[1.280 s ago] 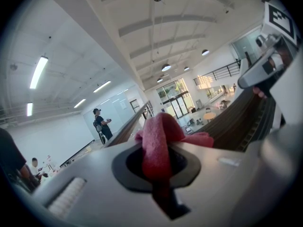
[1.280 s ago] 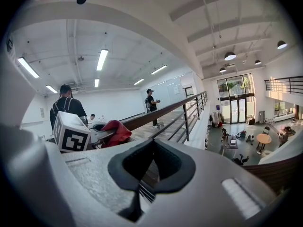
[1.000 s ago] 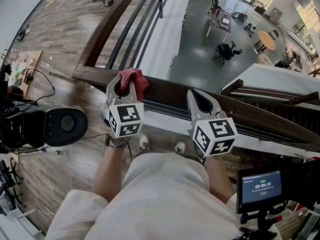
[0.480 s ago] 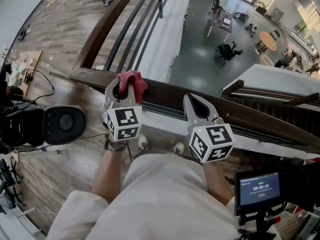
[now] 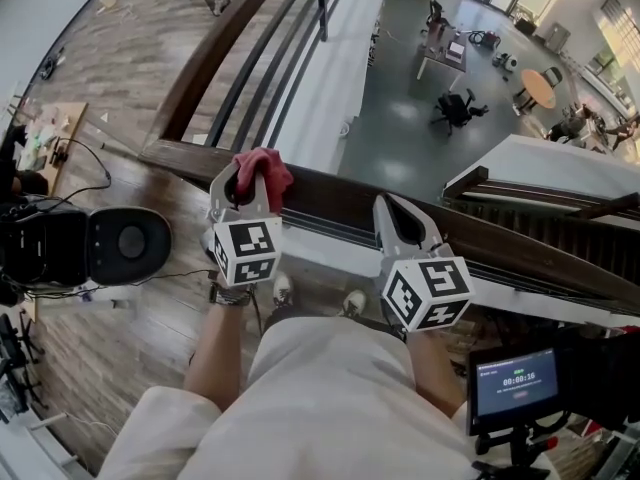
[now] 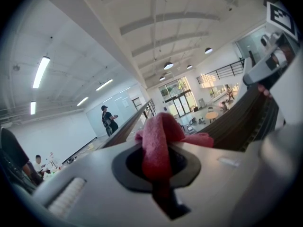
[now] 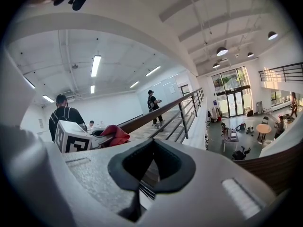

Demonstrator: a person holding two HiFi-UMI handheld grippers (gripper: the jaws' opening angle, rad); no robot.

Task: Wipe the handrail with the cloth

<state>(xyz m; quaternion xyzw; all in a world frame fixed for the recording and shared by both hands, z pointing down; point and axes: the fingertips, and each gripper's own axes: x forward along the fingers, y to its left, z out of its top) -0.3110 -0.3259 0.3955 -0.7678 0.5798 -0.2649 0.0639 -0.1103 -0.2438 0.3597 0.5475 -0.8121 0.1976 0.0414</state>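
Left gripper (image 5: 240, 180) clamps cloth (image 5: 263, 164) on handrail (image 5: 332, 196); right gripper (image 5: 397, 211) closed (empty)

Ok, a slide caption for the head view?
Left gripper holds a red cloth at the wooden handrail; right gripper shut, empty.

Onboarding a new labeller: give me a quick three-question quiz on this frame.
1. True or false: the right gripper holds the cloth.
2. The cloth is at: A the handrail, B the floor, C a chair.
3. Fill in: the right gripper's jaws are ____, with nothing between them.
Key: 1 false, the left gripper holds it; 2 A; 3 together.
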